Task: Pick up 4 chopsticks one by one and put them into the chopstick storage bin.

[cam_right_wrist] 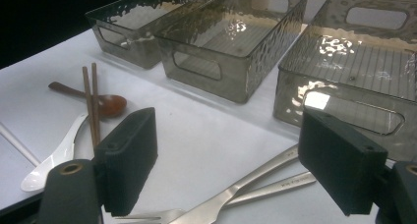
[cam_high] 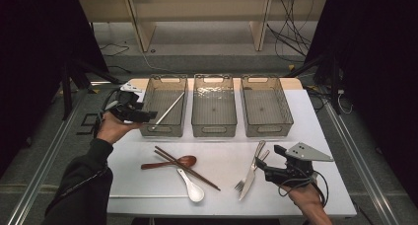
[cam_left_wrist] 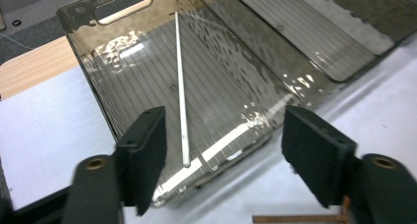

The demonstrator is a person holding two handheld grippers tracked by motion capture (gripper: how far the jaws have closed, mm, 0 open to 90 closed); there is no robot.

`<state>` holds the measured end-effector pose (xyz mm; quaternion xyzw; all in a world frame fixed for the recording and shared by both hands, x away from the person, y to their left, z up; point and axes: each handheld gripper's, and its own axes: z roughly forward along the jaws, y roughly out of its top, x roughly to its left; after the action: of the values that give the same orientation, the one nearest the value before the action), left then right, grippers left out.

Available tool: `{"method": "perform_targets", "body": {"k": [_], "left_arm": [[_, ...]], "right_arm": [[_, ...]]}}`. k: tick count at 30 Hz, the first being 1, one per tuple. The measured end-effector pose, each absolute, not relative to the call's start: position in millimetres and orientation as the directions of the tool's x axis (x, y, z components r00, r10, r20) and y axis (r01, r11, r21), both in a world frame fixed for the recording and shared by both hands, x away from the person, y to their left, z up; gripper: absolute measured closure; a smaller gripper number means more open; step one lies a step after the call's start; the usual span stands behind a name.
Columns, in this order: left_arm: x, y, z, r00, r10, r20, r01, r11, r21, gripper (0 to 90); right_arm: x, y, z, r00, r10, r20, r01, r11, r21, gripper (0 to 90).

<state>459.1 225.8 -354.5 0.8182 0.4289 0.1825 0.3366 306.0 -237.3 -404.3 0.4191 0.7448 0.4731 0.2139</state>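
Three smoked plastic bins sit in a row on the white counter [cam_high: 222,151]. In the left bin [cam_high: 165,129] we see one metal chopstick [cam_high: 168,110] lying slantwise, near end on the floor by the front wall. Left tool [cam_left_wrist: 223,153] hangs just off that bin's near-left corner, jaws apart, nothing between them. Right tool [cam_right_wrist: 228,157] rests low over the fork [cam_high: 249,170] and knife [cam_high: 251,178], jaws apart, gripping nothing. We also note brown chopsticks [cam_high: 187,162] crossing a wooden spoon [cam_high: 170,162], with a white spoon [cam_high: 191,186] just beside them.
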Motion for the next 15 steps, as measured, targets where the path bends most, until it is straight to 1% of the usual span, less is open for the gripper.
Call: {"method": "perform_targets", "body": {"k": [4,5,8,11,13,15], "left_arm": [[444,226,-350,0.596,0.802,0.02,0.562,-0.435,0.704,26.1],[440,225,-350,0.601,0.799,0.034,0.563,-0.454,0.691,24.5],[431,224,-352,0.617,0.786,0.033,0.574,-0.479,0.664,21.9],[422,220,-355,0.645,0.762,0.055,0.566,-0.525,0.636,20.8],[418,217,-358,0.669,0.741,0.056,0.561,-0.553,0.616,19.6],[411,210,-363,0.689,0.723,0.052,0.555,-0.573,0.603,16.4]], "right_arm": [[305,-237,-403,-0.563,0.823,0.075,0.413,0.202,0.888,23.8],[305,-237,-402,-0.561,0.824,0.076,0.414,0.2,0.888,23.8],[305,-238,-402,-0.561,0.824,0.076,0.413,0.2,0.888,23.8],[304,-238,-402,-0.563,0.823,0.074,0.41,0.2,0.89,23.9],[304,-238,-402,-0.564,0.823,0.073,0.408,0.201,0.89,23.8],[304,-237,-402,-0.564,0.822,0.075,0.411,0.201,0.889,23.9]]}}
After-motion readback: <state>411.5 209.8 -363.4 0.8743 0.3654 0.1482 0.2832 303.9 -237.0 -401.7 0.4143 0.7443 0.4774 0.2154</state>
